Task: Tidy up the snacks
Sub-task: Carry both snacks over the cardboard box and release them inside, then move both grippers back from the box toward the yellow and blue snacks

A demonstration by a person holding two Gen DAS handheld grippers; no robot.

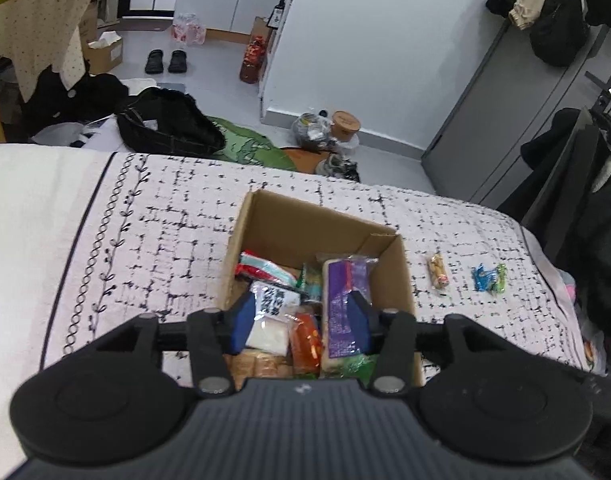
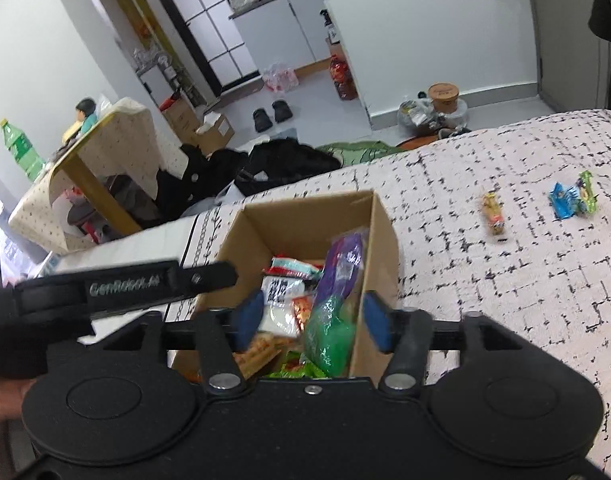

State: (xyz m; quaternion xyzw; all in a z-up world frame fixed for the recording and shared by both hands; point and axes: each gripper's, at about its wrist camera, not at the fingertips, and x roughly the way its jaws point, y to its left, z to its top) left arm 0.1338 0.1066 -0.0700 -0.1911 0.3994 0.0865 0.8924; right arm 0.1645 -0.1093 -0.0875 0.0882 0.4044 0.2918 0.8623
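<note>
White bedspread (image 1: 153, 216) with black broken-grid print, spread over a bed; grey floor beyond, strewn with a pair of black slippers (image 1: 166, 61), a black bag (image 1: 165, 124) and green cloth (image 1: 249, 146). Dark coats (image 1: 553, 4) hung at 1 o'clock in the left wrist view.

Open cardboard box (image 1: 265, 224) on the bedspread, packed with snacks: a long purple packet (image 1: 343, 300) upright against its right wall, a white packet with black print (image 1: 274, 300), a red-and-mint packet (image 1: 261, 270) at the back, an orange packet (image 1: 305, 340) and biscuits (image 1: 257, 364) nearest the camera. Two snacks still outside, at 3 o'clock of the box, well apart from it: a yellowish bar (image 1: 437, 271) and, further right, a blue-and-green wrapper pair (image 1: 490, 278).

Left claw (image 1: 301, 320) tilted down over the box's near edge, jaws partly apart, blue pads (image 1: 241, 326) either side of the packets, gripping nothing visibly. Right claw (image 2: 314, 322) likewise angled down over the same box (image 2: 301, 216), jaws half apart, purple-and-green packet (image 2: 333, 300) between the pads (image 2: 249, 320) but not pinched. Left tool's black body (image 2: 117, 292) crossing at 9 o'clock in the right wrist view, beside the box.
</note>
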